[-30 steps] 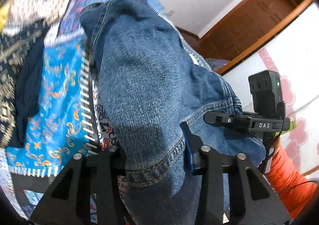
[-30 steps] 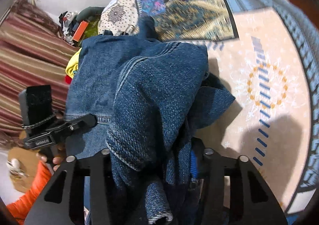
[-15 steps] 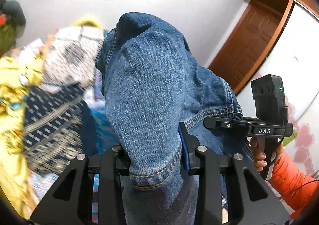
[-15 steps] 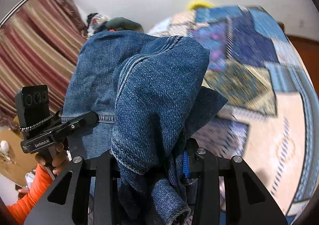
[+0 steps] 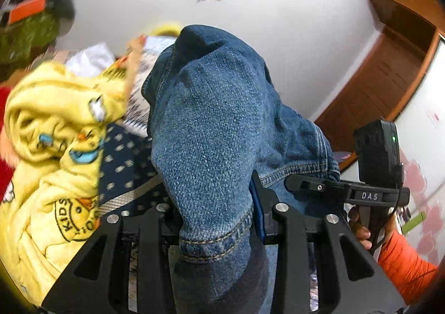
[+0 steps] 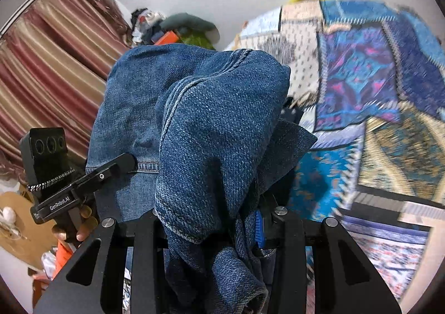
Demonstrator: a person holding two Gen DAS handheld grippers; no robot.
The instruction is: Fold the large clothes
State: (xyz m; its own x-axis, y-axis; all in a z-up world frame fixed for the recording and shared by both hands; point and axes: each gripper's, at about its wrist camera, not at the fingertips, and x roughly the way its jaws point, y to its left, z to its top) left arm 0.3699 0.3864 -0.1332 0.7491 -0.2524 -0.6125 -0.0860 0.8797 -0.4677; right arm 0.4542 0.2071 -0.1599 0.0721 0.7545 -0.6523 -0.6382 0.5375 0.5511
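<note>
Between the fingers of both tools you are pinching one bunched denim garment (image 5: 211, 130): the left gripper (image 5: 215, 226) is clamping a stitched hem, and the right gripper (image 6: 214, 226) is clamping a thick wad of the same cloth. The denim is hanging in the air between your two hands, above the patchwork bedspread (image 6: 375, 86) and beside a yellow printed garment (image 5: 52, 125). You are likely carrying it to a laying-out spot, so the folding itself is barely begun. Next you are probably needing a bare stretch of bedspread, with both grips kept firm while you are lowering and spreading the denim flat, clear of the yellow pile.
</note>
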